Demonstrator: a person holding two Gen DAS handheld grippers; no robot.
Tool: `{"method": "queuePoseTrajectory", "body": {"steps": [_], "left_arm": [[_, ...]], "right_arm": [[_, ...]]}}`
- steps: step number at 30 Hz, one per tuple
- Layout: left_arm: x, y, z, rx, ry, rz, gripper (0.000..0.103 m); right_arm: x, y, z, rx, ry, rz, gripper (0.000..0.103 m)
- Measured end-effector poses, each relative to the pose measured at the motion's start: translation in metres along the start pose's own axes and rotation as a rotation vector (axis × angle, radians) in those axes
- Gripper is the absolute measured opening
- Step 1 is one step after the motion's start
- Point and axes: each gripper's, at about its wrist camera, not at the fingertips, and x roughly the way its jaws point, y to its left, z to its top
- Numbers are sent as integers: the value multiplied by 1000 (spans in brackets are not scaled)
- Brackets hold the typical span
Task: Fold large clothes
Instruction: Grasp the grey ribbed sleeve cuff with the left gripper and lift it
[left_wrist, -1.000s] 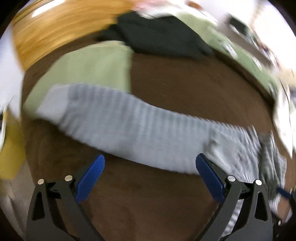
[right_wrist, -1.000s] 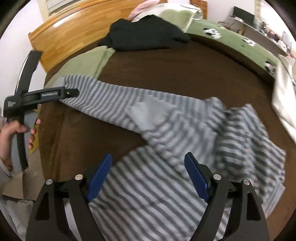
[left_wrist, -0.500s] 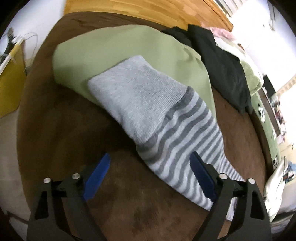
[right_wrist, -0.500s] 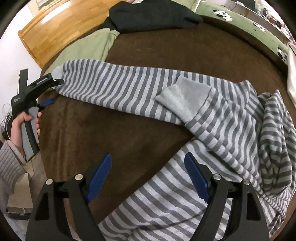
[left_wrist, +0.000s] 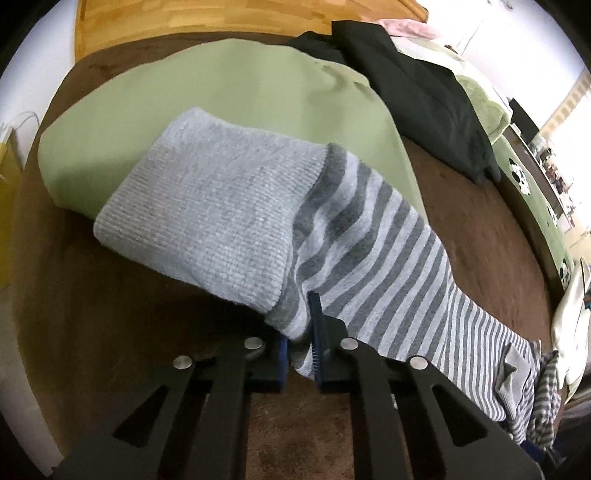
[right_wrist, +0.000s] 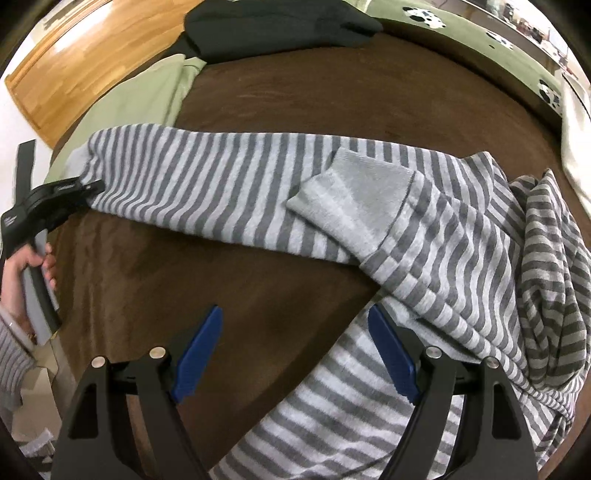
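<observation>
Grey-striped sweater (right_wrist: 424, 236) sprawls across the brown bed (right_wrist: 258, 92), folding barely begun: left gripper (left_wrist: 301, 343) clenched on a sleeve (left_wrist: 369, 258) near its cuff, right gripper (right_wrist: 295, 354) spread wide, empty, above the body.

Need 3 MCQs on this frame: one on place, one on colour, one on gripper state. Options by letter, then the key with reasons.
1. Where does the end of the long sleeve lie?
A. on the green pillow
B. on the black garment
C. on the floor

2. What colour is the bed cover under the striped sweater?
A. white
B. brown
C. blue

3. How do the two grippers stand?
A. both open
B. left shut on the sleeve, right open
C. right shut on the sleeve, left open

Key:
1 A, the plain grey cuff rests partly on the green pillow, away from the black garment.
2 B, brown cloth shows all around the sweater.
3 B, the left gripper pinches the sleeve edge near the cuff, while the right gripper has its jaws wide apart, gripping nothing.
</observation>
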Motion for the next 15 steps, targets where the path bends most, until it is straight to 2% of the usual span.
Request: {"method": "queuePoseTrajectory", "body": {"steps": [7,12,15], "left_arm": [[-32,-12,6,60,-69,-14,11],[-67,-45,18,156,-140,-49,11],[-94,-71,26,234,-176,-101,11]], "right_arm": [[-2,-13,4,40,-7,-21,80],[-7,-32,3,93,-17,-38,80],[-8,-53,0,150,-19,-45,80]]}}
